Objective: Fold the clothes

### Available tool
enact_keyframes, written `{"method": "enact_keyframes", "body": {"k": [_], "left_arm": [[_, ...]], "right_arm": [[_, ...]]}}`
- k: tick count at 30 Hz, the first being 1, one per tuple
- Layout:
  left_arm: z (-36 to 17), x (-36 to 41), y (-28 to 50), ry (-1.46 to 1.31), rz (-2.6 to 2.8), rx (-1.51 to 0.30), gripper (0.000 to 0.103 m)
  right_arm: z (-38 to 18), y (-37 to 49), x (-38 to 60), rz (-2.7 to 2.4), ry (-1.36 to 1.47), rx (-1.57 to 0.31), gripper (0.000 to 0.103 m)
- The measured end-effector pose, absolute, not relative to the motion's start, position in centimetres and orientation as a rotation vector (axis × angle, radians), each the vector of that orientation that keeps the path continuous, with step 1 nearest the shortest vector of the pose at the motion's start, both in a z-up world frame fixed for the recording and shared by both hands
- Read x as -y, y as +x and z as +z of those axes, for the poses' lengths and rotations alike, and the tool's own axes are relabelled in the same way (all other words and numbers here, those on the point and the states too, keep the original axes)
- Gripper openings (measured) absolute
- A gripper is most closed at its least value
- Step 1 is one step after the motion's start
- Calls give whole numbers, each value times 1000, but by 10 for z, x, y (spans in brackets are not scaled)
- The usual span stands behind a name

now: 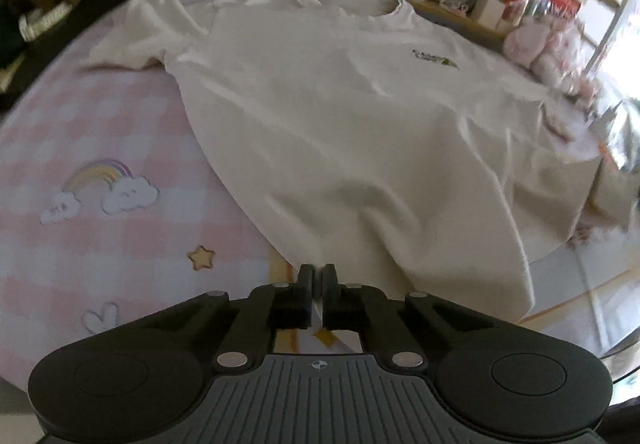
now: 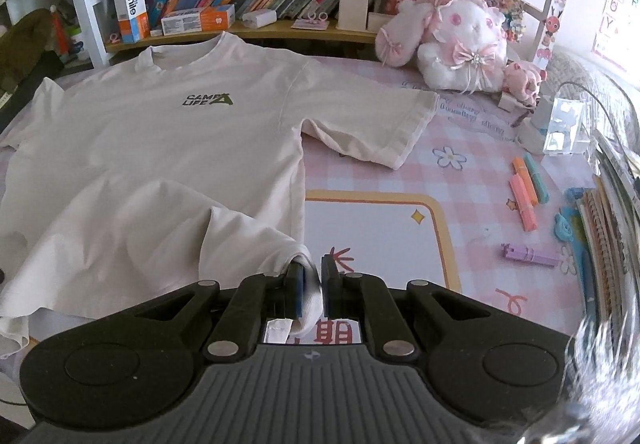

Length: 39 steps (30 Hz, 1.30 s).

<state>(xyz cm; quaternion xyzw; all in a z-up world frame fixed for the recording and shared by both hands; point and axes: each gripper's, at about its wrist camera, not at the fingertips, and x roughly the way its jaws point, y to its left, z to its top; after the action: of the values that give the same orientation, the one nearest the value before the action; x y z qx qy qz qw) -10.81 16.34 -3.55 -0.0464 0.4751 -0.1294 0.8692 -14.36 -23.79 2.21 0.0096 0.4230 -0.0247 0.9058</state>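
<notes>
Right wrist: right gripper [image 2: 313, 270] fingers clamp shirt [image 2: 168, 132] hem corner. Left wrist: left gripper [image 1: 317, 276] fingers shut at hem; grip unclear.

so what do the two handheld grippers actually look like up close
Both match: the left gripper and right gripper have black bodies, two round side lobes, silver pivot pins, a grey ribbed centre plate with a small crosshair mark, and blue-faced pads. No cables or sleeves show.

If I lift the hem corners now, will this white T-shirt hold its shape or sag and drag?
The T-shirt will probably sag: it already drapes in soft folds where the right gripper pinches its hem. It looks thin and light, so lifting should be easy. The sleeve lies loose and may well trail across the pink checked cover.
</notes>
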Motion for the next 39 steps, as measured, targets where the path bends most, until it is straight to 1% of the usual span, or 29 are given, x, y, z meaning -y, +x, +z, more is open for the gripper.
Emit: {"method": "enact_keyframes", "body": {"k": [2, 5, 8, 10, 13, 14, 15, 16, 17, 18, 19, 20, 22, 23, 26, 28, 29, 30, 31, 32, 33, 34, 36, 37, 39], "left_arm": [[-28, -183, -109, -180, -265, -991, 2], [-1, -229, -114, -253, -212, -955, 2], [15, -259, -112, -194, -183, -955, 3], [15, -268, -108, -142, -169, -971, 4], [8, -268, -108, -59, -157, -982, 8], [6, -269, -110, -44, -149, -986, 9], [4, -270, -112, -44, -151, -993, 10], [1, -273, -114, -51, -160, -1002, 14], [-1, -275, -117, -59, -168, -1014, 21], [-4, -276, -119, -63, -173, -1025, 25], [-7, -277, -121, -67, -178, -1037, 34], [-10, -278, -123, -70, -183, -1047, 40], [-14, -278, -126, -73, -198, -1056, 47], [-17, -278, -126, -69, -199, -1060, 47], [-25, -276, -129, -60, -202, -1071, 45], [-29, -274, -130, -63, -199, -1082, 41], [-29, -273, -131, -63, -203, -1077, 41], [-29, -272, -132, -63, -208, -1072, 41], [-30, -271, -134, -63, -212, -1067, 38], [-30, -270, -135, -64, -217, -1063, 22], [-30, -270, -135, -69, -225, -1067, 10], [-30, -272, -134, -89, -245, -1083, 2], [-21, -285, -132, -180, -277, -1082, 2], [-13, -296, -131, -250, -289, -1066, 2], [13, -326, -129, -422, -299, -977, 2]], "right_arm": [[24, -149, 238, -28, 14, -883, 7], [29, -161, 240, 26, 0, -903, 7], [27, -176, 240, 124, -20, -964, 7], [22, -183, 237, 172, -34, -1004, 8], [10, -190, 226, 183, -109, -1049, 18], [7, -193, 224, 183, -121, -1072, 25], [4, -196, 225, 175, -117, -1097, 27], [3, -199, 228, 160, -105, -1117, 27], [2, -203, 232, 145, -87, -1128, 28], [3, -207, 236, 134, -61, -1135, 30], [4, -211, 240, 128, -27, -1138, 33], [6, -216, 245, 123, 11, -1141, 37], [9, -221, 252, 128, 109, -1136, 45], [8, -223, 254, 137, 163, -1137, 51], [1, -222, 252, 142, 273, -1142, 55], [-8, -220, 249, 120, 309, -1141, 54], [-13, -219, 248, 107, 330, -1142, 49], [-17, -217, 248, 87, 362, -1143, 41], [-19, -216, 249, 73, 393, -1128, 41], [-21, -215, 249, 66, 424, -1117, 27], [-22, -213, 248, 80, 455, -1124, 9], [-21, -212, 245, 94, 457, -1141, 4], [-8, -210, 238, 148, 410, -1155, 3], [8, -213, 245, 172, 464, -1103, 3], [41, -218, 261, 214, 569, -997, 3]]}}
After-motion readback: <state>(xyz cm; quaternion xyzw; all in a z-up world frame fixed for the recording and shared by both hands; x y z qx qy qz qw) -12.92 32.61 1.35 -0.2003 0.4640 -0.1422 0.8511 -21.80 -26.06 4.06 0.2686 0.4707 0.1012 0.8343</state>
